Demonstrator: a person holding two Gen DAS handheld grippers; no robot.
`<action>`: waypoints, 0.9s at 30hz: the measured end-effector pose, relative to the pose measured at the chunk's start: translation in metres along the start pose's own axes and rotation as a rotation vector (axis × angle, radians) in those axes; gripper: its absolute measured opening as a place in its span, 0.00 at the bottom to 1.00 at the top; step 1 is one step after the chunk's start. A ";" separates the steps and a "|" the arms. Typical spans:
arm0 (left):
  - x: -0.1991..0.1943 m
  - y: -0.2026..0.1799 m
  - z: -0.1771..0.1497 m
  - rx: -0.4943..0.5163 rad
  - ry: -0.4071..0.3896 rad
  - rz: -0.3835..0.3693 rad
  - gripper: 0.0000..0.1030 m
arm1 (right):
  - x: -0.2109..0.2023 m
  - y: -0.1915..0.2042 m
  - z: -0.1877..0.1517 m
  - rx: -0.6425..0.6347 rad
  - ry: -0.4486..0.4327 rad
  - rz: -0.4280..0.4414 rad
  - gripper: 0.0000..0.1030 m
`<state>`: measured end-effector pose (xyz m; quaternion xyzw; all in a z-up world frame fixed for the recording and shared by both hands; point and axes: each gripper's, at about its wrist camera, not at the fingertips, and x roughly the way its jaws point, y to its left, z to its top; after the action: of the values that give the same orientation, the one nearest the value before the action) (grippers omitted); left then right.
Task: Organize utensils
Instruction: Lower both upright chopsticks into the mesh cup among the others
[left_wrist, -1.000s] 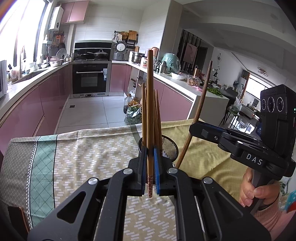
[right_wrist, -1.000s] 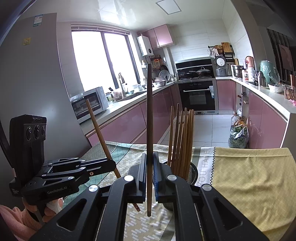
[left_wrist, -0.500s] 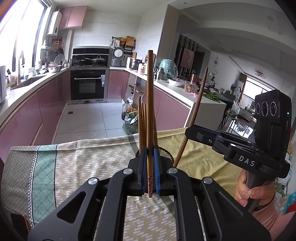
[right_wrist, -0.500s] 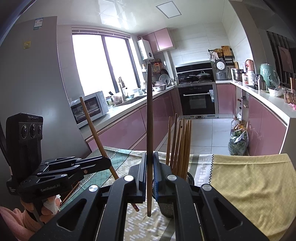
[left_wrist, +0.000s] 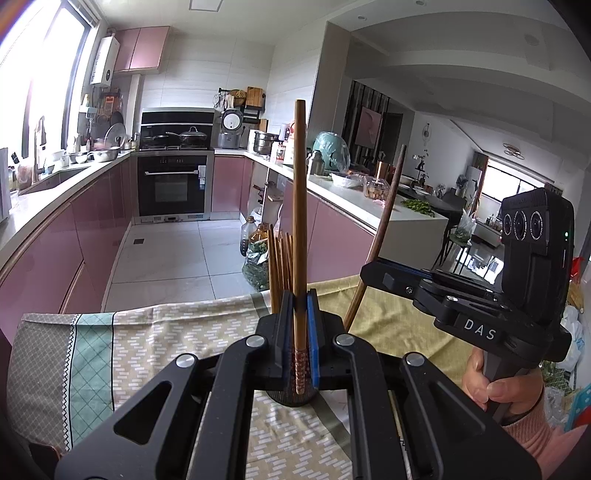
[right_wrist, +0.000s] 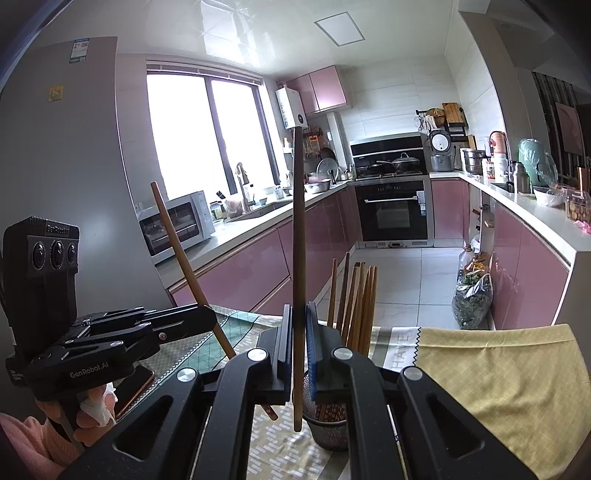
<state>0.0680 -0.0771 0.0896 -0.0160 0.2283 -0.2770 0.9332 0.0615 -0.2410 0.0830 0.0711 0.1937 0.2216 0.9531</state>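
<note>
My left gripper (left_wrist: 298, 314) is shut on a light wooden chopstick (left_wrist: 299, 206) held upright, its patterned end low between the pads. My right gripper (right_wrist: 298, 325) is shut on a darker wooden chopstick (right_wrist: 297, 236), also upright. Each gripper shows in the other's view: the right gripper (left_wrist: 373, 271) with its slanted chopstick (left_wrist: 384, 221), the left gripper (right_wrist: 207, 317) with its slanted chopstick (right_wrist: 181, 254). A black mesh utensil holder (right_wrist: 327, 424) with several chopsticks (right_wrist: 356, 302) stands on the table just behind both grippers; it also shows in the left wrist view (left_wrist: 293, 398).
The table carries a patterned cloth (left_wrist: 147, 343) and a yellow cloth (right_wrist: 498, 369). A phone (right_wrist: 135, 386) lies near the left hand. Behind the table are pink kitchen cabinets (left_wrist: 74, 236), an oven (left_wrist: 171, 184) and a tiled floor (left_wrist: 170, 254).
Both grippers have risen a little and drawn closer to the holder, which now sits lower in both views. Each still grips its chopstick.
</note>
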 end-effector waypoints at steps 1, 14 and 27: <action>-0.001 0.000 0.001 0.000 -0.004 0.000 0.08 | 0.000 0.000 0.001 -0.001 -0.003 0.000 0.06; 0.005 0.003 0.009 -0.014 -0.014 -0.007 0.08 | 0.001 -0.002 0.002 0.005 -0.019 -0.019 0.06; 0.006 0.011 0.008 -0.025 0.002 -0.021 0.08 | 0.012 -0.002 0.004 0.016 -0.006 -0.040 0.06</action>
<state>0.0819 -0.0717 0.0922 -0.0296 0.2323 -0.2839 0.9298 0.0734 -0.2373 0.0820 0.0756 0.1939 0.2005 0.9573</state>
